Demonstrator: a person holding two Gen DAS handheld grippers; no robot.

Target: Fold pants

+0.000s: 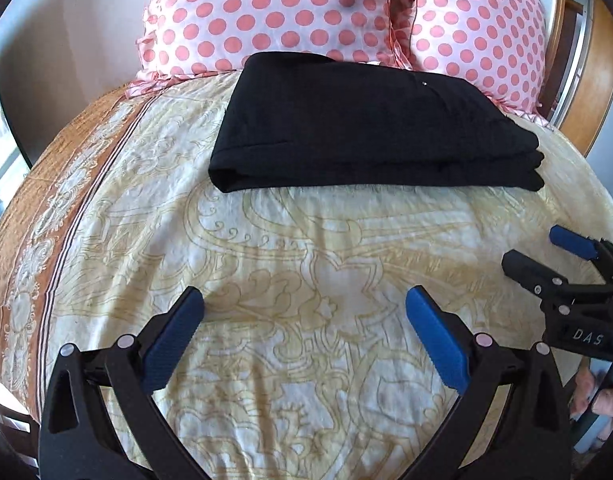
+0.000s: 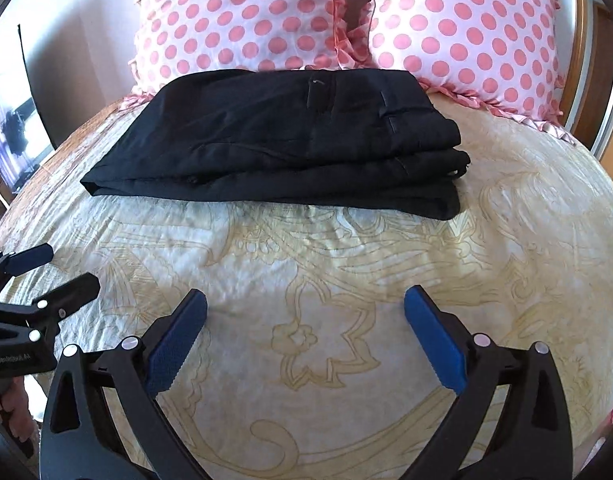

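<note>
Both tools, left tool [image 1: 304, 300] and right tool [image 2: 305, 304], hover spread and empty above the bed [image 2: 306, 280]; pants [image 2: 278, 136] look fully folded, probably needing only a final check.

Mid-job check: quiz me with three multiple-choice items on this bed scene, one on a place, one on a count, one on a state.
1. Where do the black pants lie?
A. on the floor
B. on the bedspread, just before the pillows
C. in the tongs

2. How many polka-dot pillows show?
A. two
B. four
C. none

3. How do the left tongs and right tongs stand?
A. both shut on cloth
B. one shut
C. both open, empty

Key: 1 B, the folded stack rests on the bedspread; 2 A, two sit side by side; 3 C, wide gaps, nothing held.
</note>
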